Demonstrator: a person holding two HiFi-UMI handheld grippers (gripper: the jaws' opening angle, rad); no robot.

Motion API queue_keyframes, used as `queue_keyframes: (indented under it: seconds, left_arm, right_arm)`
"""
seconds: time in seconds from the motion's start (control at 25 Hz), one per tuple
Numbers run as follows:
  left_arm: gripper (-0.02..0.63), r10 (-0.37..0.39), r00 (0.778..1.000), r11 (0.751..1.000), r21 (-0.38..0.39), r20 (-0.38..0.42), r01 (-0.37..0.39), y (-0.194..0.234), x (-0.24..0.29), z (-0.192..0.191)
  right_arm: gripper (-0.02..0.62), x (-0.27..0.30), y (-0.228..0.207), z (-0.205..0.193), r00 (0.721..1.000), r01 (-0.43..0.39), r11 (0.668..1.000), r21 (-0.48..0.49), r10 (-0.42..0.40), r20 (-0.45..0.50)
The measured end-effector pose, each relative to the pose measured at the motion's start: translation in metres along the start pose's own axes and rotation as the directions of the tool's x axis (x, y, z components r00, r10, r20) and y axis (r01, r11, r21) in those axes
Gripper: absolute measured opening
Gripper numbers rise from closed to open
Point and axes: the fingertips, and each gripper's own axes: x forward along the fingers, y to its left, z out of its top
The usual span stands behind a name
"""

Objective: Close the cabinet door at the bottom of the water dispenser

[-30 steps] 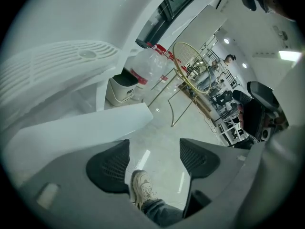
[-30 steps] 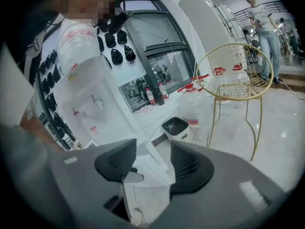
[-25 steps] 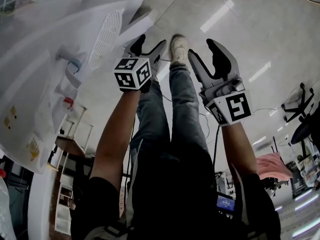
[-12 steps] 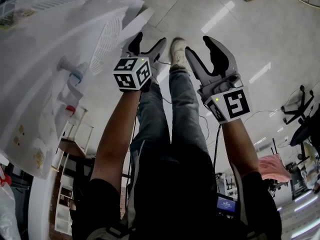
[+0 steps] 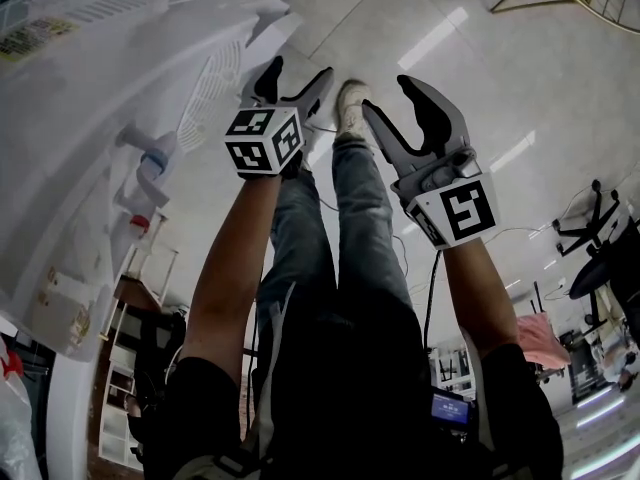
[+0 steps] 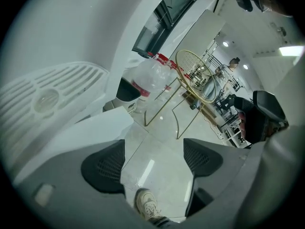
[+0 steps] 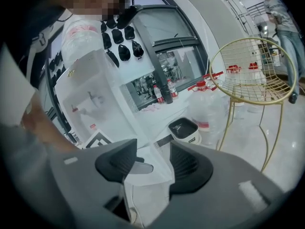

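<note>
The white water dispenser (image 5: pixel 90 118) fills the left of the head view, with its drip grille (image 5: pixel 210 88) and its blue and red taps. Below the grille a white door panel (image 6: pixel 90 132) shows in the left gripper view, just left of the jaws. My left gripper (image 5: pixel 297 76) (image 6: pixel 152 159) hangs beside the dispenser's lower front. It is open and its jaws have just been opening, with only floor and my shoe (image 6: pixel 147 209) between them. My right gripper (image 5: pixel 395 103) (image 7: pixel 153 163) is open over the floor, to the right of my legs, holding nothing.
A gold wire chair (image 6: pixel 195 78) (image 7: pixel 248 70) and large water bottles (image 6: pixel 147 80) (image 7: pixel 209 109) stand beyond the dispenser. A small white bin (image 7: pixel 183 128) sits by its base. An office chair (image 5: pixel 600 238) is at the right. Glossy tiled floor lies around my shoe (image 5: pixel 352 103).
Both grippers have shifted slightly forward and leftward, toward the dispenser. The left jaws stand a little wider than before. Nothing has been taken hold of.
</note>
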Motion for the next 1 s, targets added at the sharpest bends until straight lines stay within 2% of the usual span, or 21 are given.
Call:
queue_keyframes:
  seconds: [0.6,1.0]
  left_arm:
    - [0.411,0.032,0.999,0.999,0.027,-0.016,-0.032,0.007,0.021,0.02]
    - [0.438,0.032,0.999,0.998,0.06,-0.017,-0.031,0.0,0.036,0.037]
  right_arm:
    - [0.213,0.008,-0.017,-0.001,1.0,-0.005,1.0,0.015,0.005,-0.031]
    - [0.213,0.0,-0.028,-0.002,0.999,0.033,0.999,0.006,-0.033,-0.029]
